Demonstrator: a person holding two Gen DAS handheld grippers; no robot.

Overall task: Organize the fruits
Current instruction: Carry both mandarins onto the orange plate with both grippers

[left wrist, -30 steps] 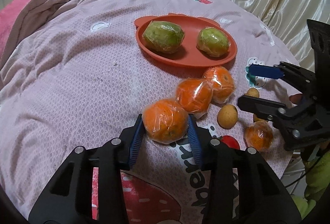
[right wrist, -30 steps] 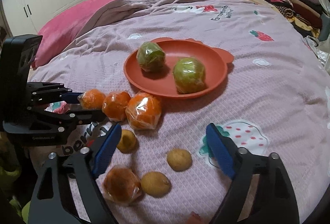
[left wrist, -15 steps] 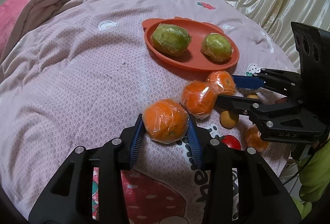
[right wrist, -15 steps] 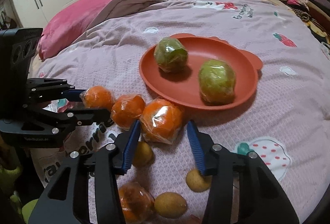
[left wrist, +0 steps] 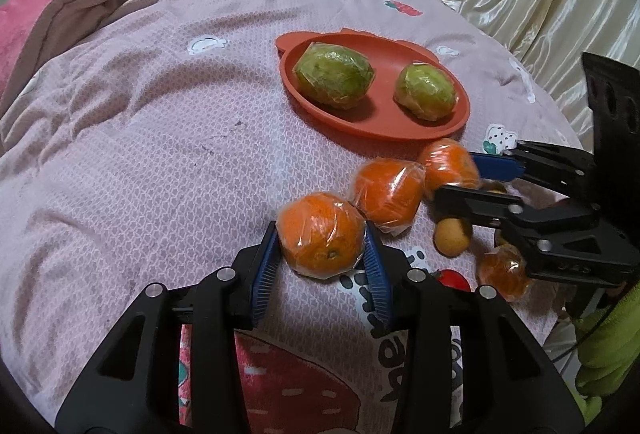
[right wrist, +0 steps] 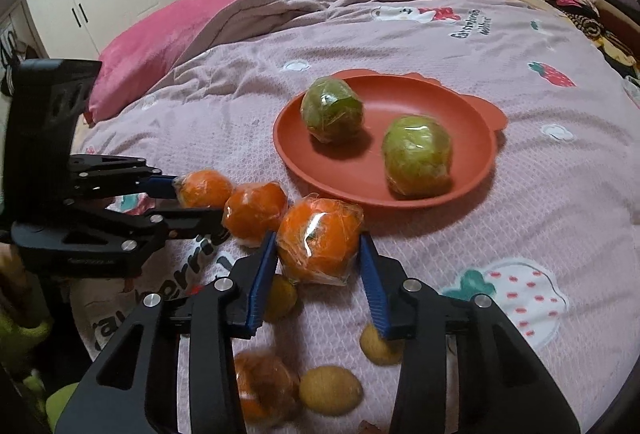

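The left tool points steeply down, its blue pads pressed on both sides of a wrapped orange. The right tool is also angled down, its jaws closing around another wrapped orange, pads at its sides.

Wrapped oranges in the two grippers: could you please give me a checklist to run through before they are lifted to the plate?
1. Left gripper shut on the end wrapped orange: ok.
2. Right gripper on the wrapped orange nearest the plate: jaws closing, pads at its wrap; firm hold: cannot tell.
3. Middle wrapped orange clear of both held ones: not ok, it touches them.
4. Free room on the red plate beside the two wrapped green fruits: ok.
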